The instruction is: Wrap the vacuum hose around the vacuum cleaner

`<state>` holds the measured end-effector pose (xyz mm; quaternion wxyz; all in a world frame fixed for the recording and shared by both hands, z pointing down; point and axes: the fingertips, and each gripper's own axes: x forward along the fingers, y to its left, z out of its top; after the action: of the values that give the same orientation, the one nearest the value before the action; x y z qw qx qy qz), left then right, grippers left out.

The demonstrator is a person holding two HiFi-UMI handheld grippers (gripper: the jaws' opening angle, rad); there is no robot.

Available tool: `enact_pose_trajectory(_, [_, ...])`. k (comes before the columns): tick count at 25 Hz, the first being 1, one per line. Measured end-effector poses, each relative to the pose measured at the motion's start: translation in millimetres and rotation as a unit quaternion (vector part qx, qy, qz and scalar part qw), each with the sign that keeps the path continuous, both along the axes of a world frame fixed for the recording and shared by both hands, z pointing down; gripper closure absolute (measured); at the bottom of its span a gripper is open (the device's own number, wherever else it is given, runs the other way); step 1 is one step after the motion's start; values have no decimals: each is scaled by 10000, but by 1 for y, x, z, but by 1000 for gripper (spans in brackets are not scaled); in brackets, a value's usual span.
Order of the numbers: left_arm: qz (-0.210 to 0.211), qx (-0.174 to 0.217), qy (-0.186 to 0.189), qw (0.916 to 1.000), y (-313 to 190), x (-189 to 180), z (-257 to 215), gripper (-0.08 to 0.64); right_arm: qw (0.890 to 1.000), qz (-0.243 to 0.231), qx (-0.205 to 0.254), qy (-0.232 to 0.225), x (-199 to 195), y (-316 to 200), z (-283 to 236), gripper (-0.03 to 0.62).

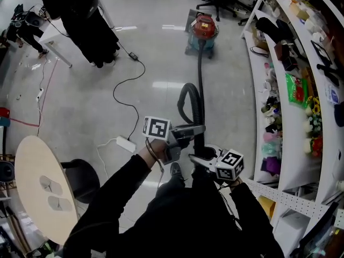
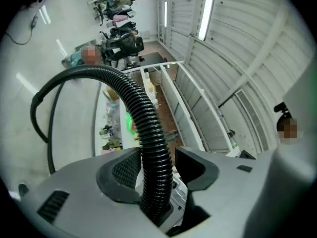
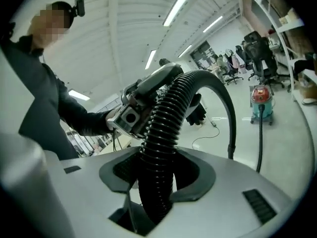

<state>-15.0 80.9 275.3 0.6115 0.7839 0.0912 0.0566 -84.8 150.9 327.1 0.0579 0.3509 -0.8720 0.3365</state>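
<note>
So right now both of our grippers are on the vacuum hose (image 1: 199,85), out in front of us. The left gripper (image 1: 200,129) is clamped on the ribbed black hose, which runs straight up between its jaws in the left gripper view and then curves over into a big loop. The right gripper (image 1: 194,157) sits just below and to the right of the left one, and its jaws are closed around the same hose a bit further along; the hose fills the gap between the pads in the right gripper view.

From the loop, the hose drops to the floor (image 1: 80,101) and runs straight away from us to the red vacuum cleaner (image 1: 204,28), which stands well apart from us, up by the end of the white shelves (image 1: 293,117). A white power strip (image 1: 126,144) lies on the floor to our left, with a black cable snaking off from it.
</note>
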Motion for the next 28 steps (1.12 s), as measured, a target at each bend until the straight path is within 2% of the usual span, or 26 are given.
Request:
enact_pose_trajectory(1, [-81, -7, -182, 9998, -6, 7, 3, 336, 9993, 43, -50, -371, 5, -5, -4, 410])
enact_pose_trajectory(3, [-306, -21, -506, 9982, -20, 14, 12, 198, 9916, 239, -128, -1268, 20, -18, -17, 416])
enact_pose_trajectory(5, [-607, -195, -524, 9966, -36, 9, 17, 164, 9790, 459, -227, -1971, 42, -33, -24, 416])
enact_pose_trajectory(7, [-919, -493, -282, 9941, -48, -5, 19, 163, 9658, 631, -370, -2489, 69, -48, -26, 416])
enact_pose_trajectory(8, [-1018, -461, -302, 9933, -49, -15, 24, 163, 9591, 709, -447, -2704, 83, -56, -28, 416])
enact_pose_trajectory(9, [-1024, -220, -476, 9934, -47, -24, 33, 164, 9520, 787, -512, -2914, 97, -65, -30, 416])
enact_pose_trajectory(11, [-663, 691, -961, 9908, -26, -29, 51, 164, 9373, 929, -549, -3313, 123, -88, -40, 416])
enact_pose_trajectory(12, [-360, 1243, -1188, 9845, -12, -24, 59, 164, 9301, 1011, -564, -3485, 135, -100, -44, 416])
enact_pose_trajectory(13, [-69, 1798, -1406, 9736, 2, -16, 65, 164, 9228, 1114, -618, -3635, 145, -111, -45, 416])
enact_pose_trajectory(14, [154, 2324, -1627, 9588, 14, -6, 71, 164, 9157, 1228, -715, -3760, 154, -121, -44, 416])
enact_pose_trajectory(16, [306, 3226, -2057, 9234, 25, 17, 85, 164, 9017, 1431, -963, -3966, 167, -137, -38, 416])
enact_pose_trajectory(17, [281, 3579, -2228, 9064, 26, 27, 92, 164, 8953, 1505, -1082, -4052, 170, -143, -36, 416])
enact_pose_trajectory(18, [250, 3842, -2342, 8927, 25, 38, 97, 164, 8901, 1569, -1197, -4109, 172, -148, -35, 416])
enact_pose_trajectory(19, [261, 4001, -2404, 8840, 24, 47, 101, 164, 8860, 1630, -1316, -4137, 173, -151, -33, 416])
enact_pose_trajectory(23, [902, 4155, -2563, 8681, 34, 58, 131, 169, 8681, 1743, -1697, -4328, 179, -164, -26, 416])
enact_pose_trajectory(24, [995, 4229, -2543, 8640, 35, 59, 132, 239, 8620, 1764, -1766, -4413, 183, -168, -26, 416])
enact_pose_trajectory(25, [1021, 4291, -2490, 8622, 34, 61, 129, 368, 8544, 1791, -1828, -4523, 188, -173, -25, 416])
enact_pose_trajectory(26, [1003, 4299, -2411, 8643, 32, 64, 122, 394, 8461, 1809, -1865, -4655, 195, -179, -25, 416])
enact_pose_trajectory(28, [934, 4144, -2216, 8778, 22, 71, 104, 394, 8350, 1777, -1779, -4894, 209, -192, -28, 414])
